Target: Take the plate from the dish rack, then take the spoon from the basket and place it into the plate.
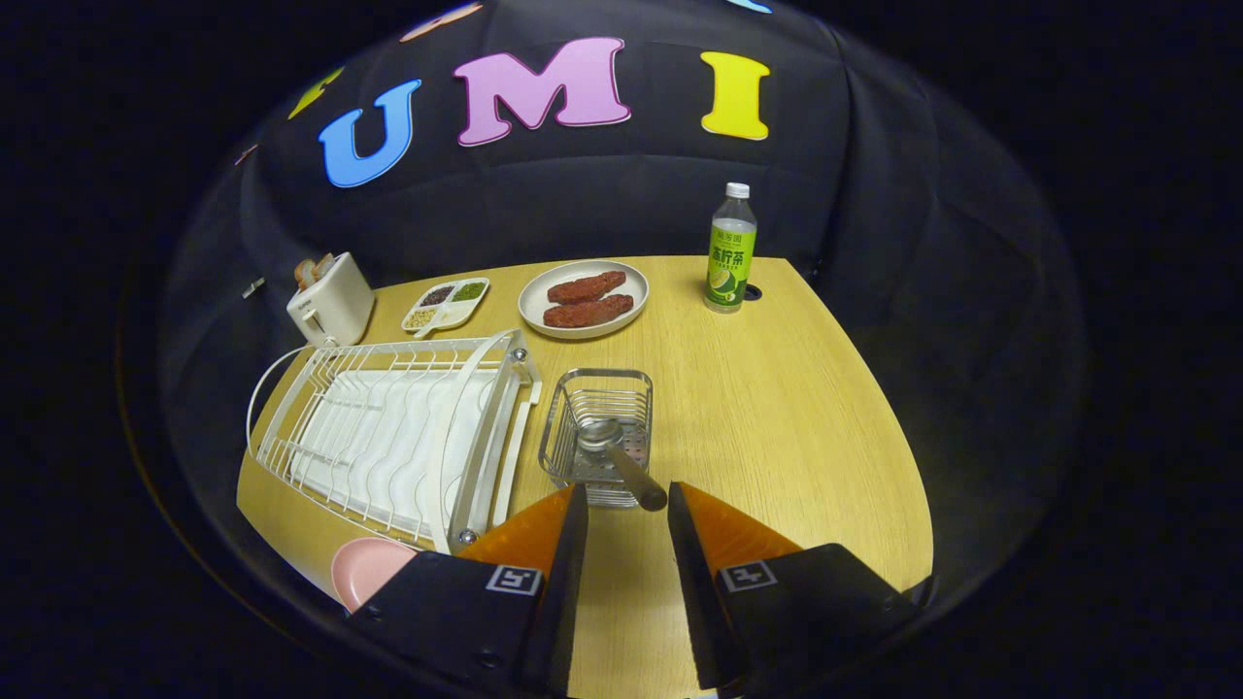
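Beyond open tongs (627, 497), spoon (621, 456) in basket (599, 393)

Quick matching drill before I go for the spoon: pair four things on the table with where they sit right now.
Things:
1. spoon
2. pink plate
3. bottle
4. toaster

Places:
A. far table edge, beyond the plate of meat
B. in the wire basket, handle just ahead of the open tongs
C. beyond the dish rack's far end
D. on the table beside the rack's near end

Pairs: 1-B, 2-D, 3-A, 4-C
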Demonstrator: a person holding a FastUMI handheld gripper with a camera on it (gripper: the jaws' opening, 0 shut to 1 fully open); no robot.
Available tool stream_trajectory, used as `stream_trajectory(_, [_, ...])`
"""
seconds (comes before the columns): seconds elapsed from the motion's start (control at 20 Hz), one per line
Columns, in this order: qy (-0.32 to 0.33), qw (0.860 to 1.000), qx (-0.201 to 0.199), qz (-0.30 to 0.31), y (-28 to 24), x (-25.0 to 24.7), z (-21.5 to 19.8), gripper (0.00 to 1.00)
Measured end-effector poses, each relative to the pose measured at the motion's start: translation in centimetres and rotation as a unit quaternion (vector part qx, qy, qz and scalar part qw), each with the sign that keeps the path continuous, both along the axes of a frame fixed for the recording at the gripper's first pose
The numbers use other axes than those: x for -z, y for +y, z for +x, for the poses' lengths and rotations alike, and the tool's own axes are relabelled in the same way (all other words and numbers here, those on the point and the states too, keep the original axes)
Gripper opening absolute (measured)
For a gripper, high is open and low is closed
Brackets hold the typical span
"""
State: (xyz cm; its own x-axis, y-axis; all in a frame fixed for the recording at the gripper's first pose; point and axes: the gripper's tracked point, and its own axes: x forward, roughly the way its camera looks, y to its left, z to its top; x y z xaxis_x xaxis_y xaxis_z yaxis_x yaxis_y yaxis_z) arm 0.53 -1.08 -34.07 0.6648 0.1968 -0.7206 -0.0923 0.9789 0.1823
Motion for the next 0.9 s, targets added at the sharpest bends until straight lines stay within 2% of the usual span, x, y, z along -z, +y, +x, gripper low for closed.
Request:
stream_trajectory(0.2, [-0.021, 0.998, -0.039, -0.032, 0.9, 0.5, 1.1, 0.50])
stream_trajectory(0.3, [-0.026, 0.997, -0.058, -0.041, 1.6, 0.9, 1.3, 0.43])
stream_trajectory(0.4, [-0.023, 0.996, -0.062, -0.055, 1.7, 1.9, 1.4, 0.37])
stream_trajectory(0.45, [-0.021, 0.996, -0.060, -0.061, 1.5, 2.3, 1.6, 0.26])
stream_trajectory(0.5, [-0.031, 0.996, -0.056, -0.057, 1.8, 1.8, 1.9, 0.23])
stream_trajectory(0.6, [-0.032, 0.997, -0.049, -0.051, 1.9, 1.9, 2.1, 0.21])
stream_trajectory(0.8, [-0.033, 0.997, -0.049, -0.040, 2.0, 1.5, 2.2, 0.13])
stream_trajectory(0.9, [-0.041, 0.998, -0.043, -0.035, 1.9, 0.5, 2.4, 0.12])
